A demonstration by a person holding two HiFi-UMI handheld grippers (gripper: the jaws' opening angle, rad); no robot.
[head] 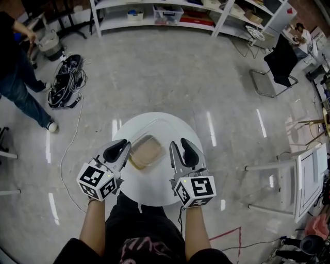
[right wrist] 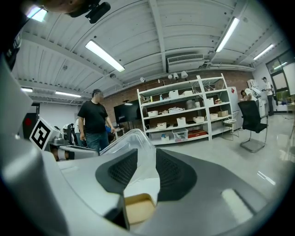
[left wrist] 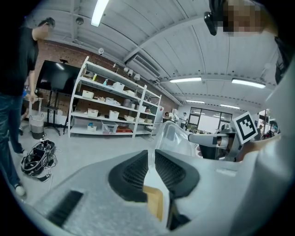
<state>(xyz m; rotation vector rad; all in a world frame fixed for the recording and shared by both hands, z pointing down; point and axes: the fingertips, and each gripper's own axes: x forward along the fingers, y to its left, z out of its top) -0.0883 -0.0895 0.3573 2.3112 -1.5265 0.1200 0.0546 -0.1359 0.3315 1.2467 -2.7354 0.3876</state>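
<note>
Head view: the clear box [head: 146, 150] sits in the middle of the round table [head: 154, 195]. My left gripper [head: 124, 150] and right gripper [head: 179, 152] are at its 2 sides, I think to keep it steady.

Left gripper view: the jaws pinch the box's thin plastic edge.

Right gripper view: these jaws pinch the other edge.

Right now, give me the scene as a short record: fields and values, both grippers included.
surface: round white table
object: clear plastic clamshell container, on the table, between the grippers
contents: flat tan block, kind unclear
left gripper: fingers closed on the container's left edge
right gripper: fingers closed on its right edge, clear plastic between them
floor: black cable bundle, far left
background: white shelving; person in dark clothes
</note>
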